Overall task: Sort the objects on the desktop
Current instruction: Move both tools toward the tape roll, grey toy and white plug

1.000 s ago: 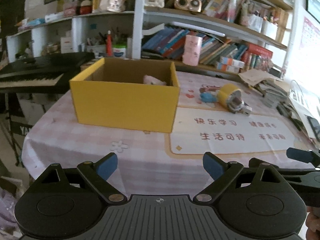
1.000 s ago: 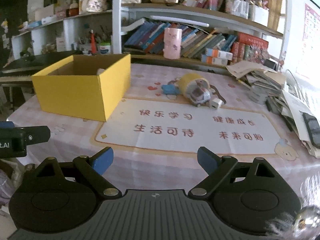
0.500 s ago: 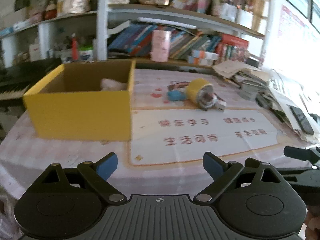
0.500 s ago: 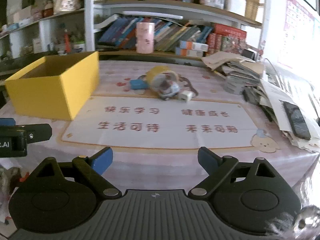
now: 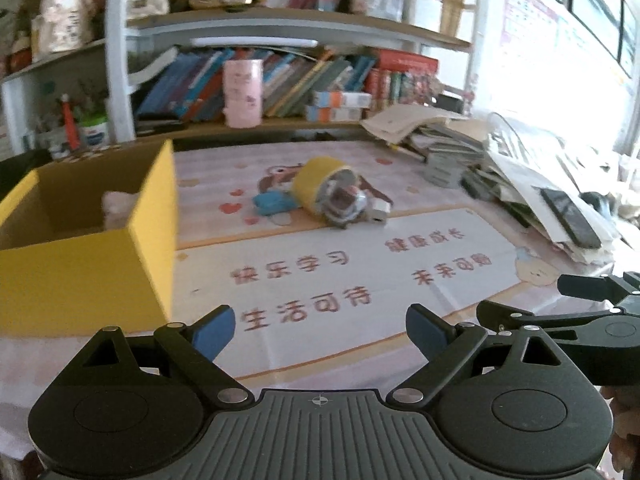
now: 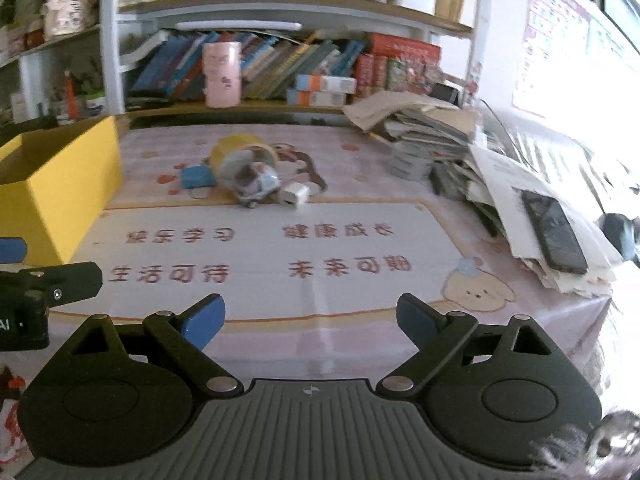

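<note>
A yellow box [image 5: 92,268] [image 6: 60,184] stands at the left of the table with a pale pink thing [image 5: 118,208] inside. Mid-table lies a cluster: a yellow tape roll [image 5: 316,182] [image 6: 240,152], a small toy car [image 5: 344,204] [image 6: 256,182], a blue block [image 5: 272,203] [image 6: 197,177] and a white plug [image 5: 378,210] [image 6: 294,195]. My left gripper [image 5: 320,330] hangs open over the near table edge, nothing between its blue pads. My right gripper [image 6: 310,318] is open too, well short of the cluster. Each gripper shows at the edge of the other's view.
A printed mat [image 6: 280,248] covers the near table. Stacked papers and books [image 6: 432,132] with a dark phone [image 6: 554,232] crowd the right side. Bookshelves [image 5: 280,80] and a pink cup [image 5: 242,94] stand behind the table.
Both views have swung rightwards: the yellow box has slid toward the left edge, and the cluster and paper pile have come nearer the centre. Both grippers stayed open.
</note>
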### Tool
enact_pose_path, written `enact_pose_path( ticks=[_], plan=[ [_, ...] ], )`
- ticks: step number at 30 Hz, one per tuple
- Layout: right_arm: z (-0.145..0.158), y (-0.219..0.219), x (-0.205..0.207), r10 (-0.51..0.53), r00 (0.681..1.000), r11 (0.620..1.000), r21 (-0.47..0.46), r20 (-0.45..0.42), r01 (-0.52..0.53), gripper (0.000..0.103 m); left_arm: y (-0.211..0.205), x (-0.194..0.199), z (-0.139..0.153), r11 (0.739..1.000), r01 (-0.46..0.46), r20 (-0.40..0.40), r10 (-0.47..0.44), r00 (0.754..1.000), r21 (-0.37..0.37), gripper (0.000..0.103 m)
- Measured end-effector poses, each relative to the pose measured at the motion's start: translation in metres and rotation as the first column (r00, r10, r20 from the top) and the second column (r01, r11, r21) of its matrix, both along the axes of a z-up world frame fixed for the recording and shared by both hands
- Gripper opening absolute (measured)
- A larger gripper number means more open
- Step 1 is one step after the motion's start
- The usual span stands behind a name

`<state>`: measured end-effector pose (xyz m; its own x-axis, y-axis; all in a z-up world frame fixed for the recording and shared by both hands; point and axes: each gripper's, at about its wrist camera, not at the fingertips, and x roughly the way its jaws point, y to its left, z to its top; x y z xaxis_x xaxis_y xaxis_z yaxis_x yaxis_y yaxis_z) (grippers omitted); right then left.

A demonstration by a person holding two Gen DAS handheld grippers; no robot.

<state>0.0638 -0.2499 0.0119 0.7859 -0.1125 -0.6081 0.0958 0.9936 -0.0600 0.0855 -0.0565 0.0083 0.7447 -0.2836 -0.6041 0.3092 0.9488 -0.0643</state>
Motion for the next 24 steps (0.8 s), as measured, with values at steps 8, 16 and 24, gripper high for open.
enact_pose_path(
  ticks=[8, 16, 24],
  plan=[
    [-0.003, -0.029, 0.021, -0.048, 0.999, 0.999, -0.007, -0.021, 0.048, 0.092, -0.03, 0.028, -0.006, 0.999, 0.046, -0.021, -0.047, 0.999, -0.011, 0.095],
    [-0.001, -0.053, 0.047, -0.018, 0.999, 0.999, -0.036, -0.029, 0.017, 0.092, -0.056, 0.055, -0.006, 0.999, 0.033, -0.033, -0.034, 0.999, -0.032, 0.095],
    [0.004, -0.083, 0.068, 0.014, 1.0, 0.999, -0.051, -0.012, -0.015, 0.092, -0.089, 0.078, -0.002, 0.999, 0.018, -0.017, -0.019, 1.0, -0.039, 0.095]
  ],
)
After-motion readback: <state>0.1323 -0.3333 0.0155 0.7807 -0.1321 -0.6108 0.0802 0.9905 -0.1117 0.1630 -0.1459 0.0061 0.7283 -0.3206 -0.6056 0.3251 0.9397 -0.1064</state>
